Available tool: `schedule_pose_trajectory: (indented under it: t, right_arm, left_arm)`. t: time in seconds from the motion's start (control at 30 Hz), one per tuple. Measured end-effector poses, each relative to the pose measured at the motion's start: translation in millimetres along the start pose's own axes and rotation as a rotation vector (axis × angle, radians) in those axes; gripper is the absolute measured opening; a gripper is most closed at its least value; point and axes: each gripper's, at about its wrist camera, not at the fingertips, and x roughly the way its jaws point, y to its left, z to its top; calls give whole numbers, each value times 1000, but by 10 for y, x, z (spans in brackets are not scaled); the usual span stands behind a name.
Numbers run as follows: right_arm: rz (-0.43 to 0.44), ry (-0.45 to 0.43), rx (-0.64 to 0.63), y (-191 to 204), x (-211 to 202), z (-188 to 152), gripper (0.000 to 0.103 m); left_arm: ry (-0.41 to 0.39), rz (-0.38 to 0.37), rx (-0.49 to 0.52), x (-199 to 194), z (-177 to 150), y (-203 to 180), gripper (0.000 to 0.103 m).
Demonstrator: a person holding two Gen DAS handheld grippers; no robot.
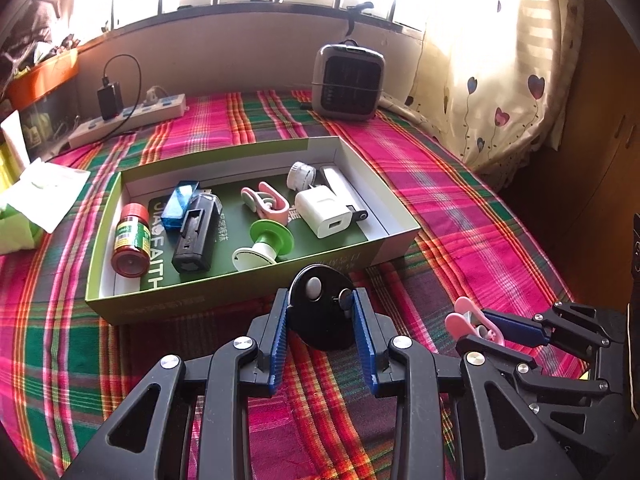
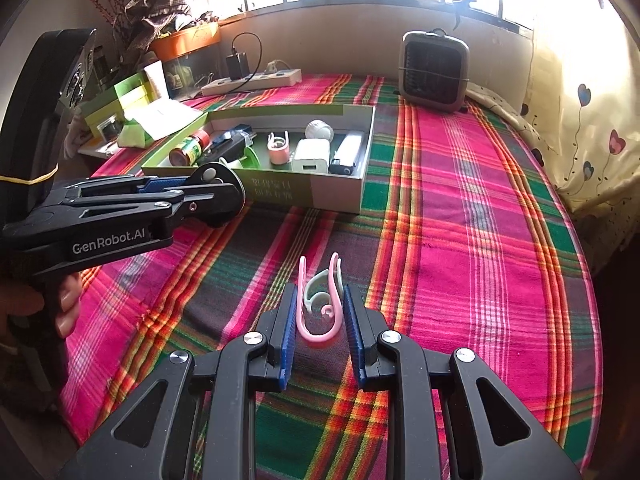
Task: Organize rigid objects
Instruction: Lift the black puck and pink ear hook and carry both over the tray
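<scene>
My left gripper [image 1: 320, 298] is shut on a black round disc-shaped gadget [image 1: 318, 308] with a white button, held just in front of the near wall of the green cardboard box [image 1: 248, 300]. The same gripper [image 2: 218, 184] shows from the side in the right wrist view, the black disc [image 2: 224, 200] close to the box [image 2: 312, 194]. My right gripper [image 2: 320, 294] is shut on a pink clip [image 2: 320, 312], low over the plaid cloth. In the box lie a red-capped bottle [image 1: 130, 240], a black device [image 1: 196, 236], a white charger [image 1: 326, 210], a second pink clip [image 1: 266, 204] and a green spool [image 1: 268, 240].
A small grey heater [image 1: 346, 80] stands at the back of the plaid-covered table [image 1: 460, 208]. A white power strip [image 1: 132, 118] with a black adapter lies at the back left. Green boxes and tissue [image 1: 36, 196] crowd the left edge. A heart-print curtain [image 1: 500, 92] hangs at right.
</scene>
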Motion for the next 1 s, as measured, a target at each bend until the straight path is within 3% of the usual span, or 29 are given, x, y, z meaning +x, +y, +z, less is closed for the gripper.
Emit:
schedule_pose_trajectory:
  t: [0.5,1.0]
  right_arm:
    - [0,-73,-4,45,-134,248,24]
    - [31,-109,-13,77,-36,635,24]
  left_arm:
    - [-70,14,4,-272,137,66,29]
    - [-102,43,-44,-342,302,370,29]
